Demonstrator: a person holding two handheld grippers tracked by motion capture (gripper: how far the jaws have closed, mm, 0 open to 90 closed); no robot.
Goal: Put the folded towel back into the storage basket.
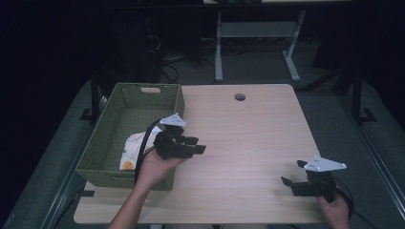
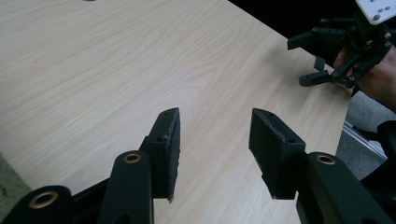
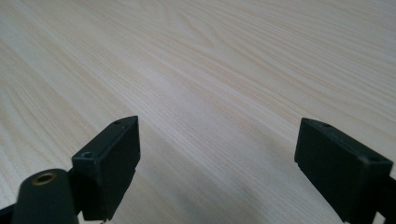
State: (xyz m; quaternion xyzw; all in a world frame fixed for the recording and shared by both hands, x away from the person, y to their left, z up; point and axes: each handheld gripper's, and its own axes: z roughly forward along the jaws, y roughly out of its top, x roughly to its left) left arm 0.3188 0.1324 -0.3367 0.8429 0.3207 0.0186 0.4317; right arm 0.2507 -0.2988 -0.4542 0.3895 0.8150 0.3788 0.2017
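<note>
Overhead, the light wooden counter (image 1: 239, 143) carries a green woven basket (image 1: 110, 143) at its left edge, and inside the basket lies a white cloth-like item with an orange mark (image 1: 131, 150); what it is cannot be told. The left claw (image 1: 193, 144) is held just beside the basket's right wall, above the counter, its jaws apart and pointing right. The right claw (image 1: 292, 172) sits near the counter's front right corner, a grey three-cornered plate (image 1: 325, 164) on top, jaws spread and pointing left. A round hole (image 1: 239, 97) marks the counter's far side.

From the left gripper view, the left claw (image 2: 215, 144) stands with a clear gap between its two black jaws, bare wood grain beneath. Farther off at the upper right, the right claw (image 2: 308, 60) is seen in the person's hand (image 2: 378, 81) by the counter's edge, jaws apart.

From the right gripper view, the right claw (image 3: 217, 158) is widely spread over plain wood, nothing between its jaws.
</note>
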